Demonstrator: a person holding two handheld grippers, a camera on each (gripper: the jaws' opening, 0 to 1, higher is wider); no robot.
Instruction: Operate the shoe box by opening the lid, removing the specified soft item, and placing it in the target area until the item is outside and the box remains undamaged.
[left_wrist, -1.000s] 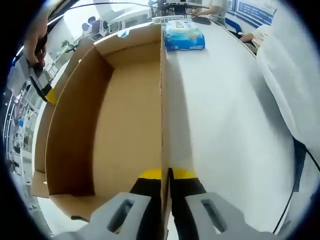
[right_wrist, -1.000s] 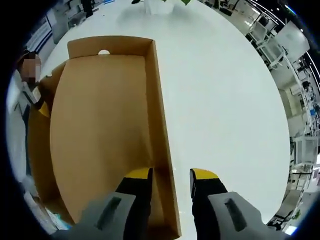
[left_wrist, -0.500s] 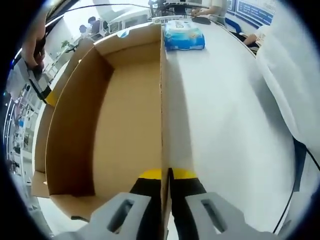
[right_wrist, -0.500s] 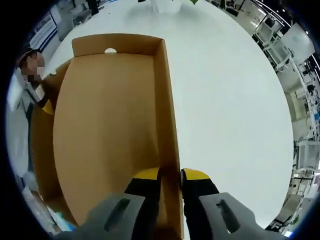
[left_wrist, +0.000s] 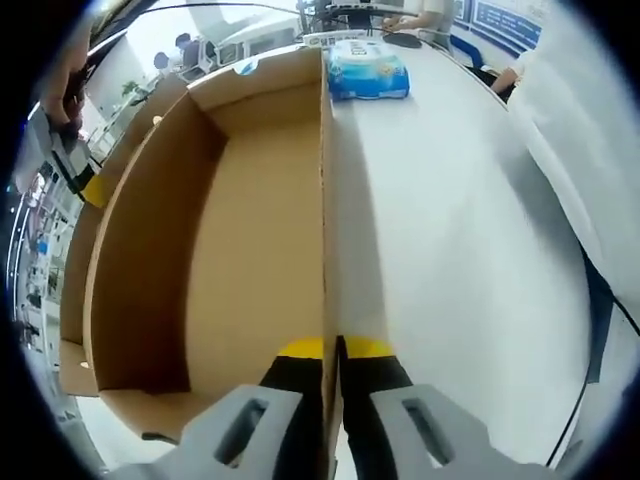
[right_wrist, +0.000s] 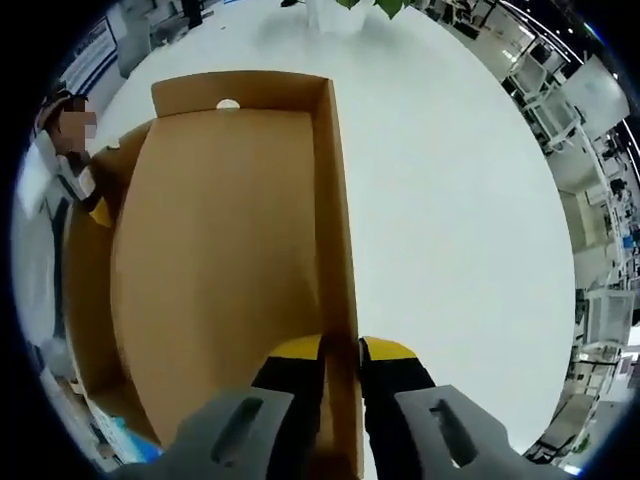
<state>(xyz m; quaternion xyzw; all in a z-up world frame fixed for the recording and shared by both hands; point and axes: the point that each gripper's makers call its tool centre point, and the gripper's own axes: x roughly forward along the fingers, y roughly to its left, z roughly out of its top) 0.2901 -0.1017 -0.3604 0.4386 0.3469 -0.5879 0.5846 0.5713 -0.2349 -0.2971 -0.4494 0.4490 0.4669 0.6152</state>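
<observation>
In the left gripper view, we saw the left gripper (left_wrist: 333, 350) with its yellow-tipped jaws pinched tight on the thin cardboard wall of the lid (left_wrist: 250, 220), which lay open side up on the white bench (left_wrist: 450, 230). The wall ran straight away from the jaws toward a blue wipes pack (left_wrist: 368, 72) resting on the bench just beyond the lid's far corner. The pack lay outside the cardboard, well apart from the jaws. A white sleeve (left_wrist: 590, 150) hung along the right edge of that view. At the far left, the other gripper's yellow tip sat against the lid's opposite wall.

In the right gripper view, we saw the right gripper (right_wrist: 340, 352) likewise closed on the lid's (right_wrist: 220, 250) side wall, one jaw inside and one outside, with the wall held between them. The lid's brown floor was bare, and a round finger hole (right_wrist: 228, 103) showed in the far end wall. The bench (right_wrist: 450, 220) stretched away to the right. At the left edge, the left gripper's yellow tip touched the far wall.
</observation>
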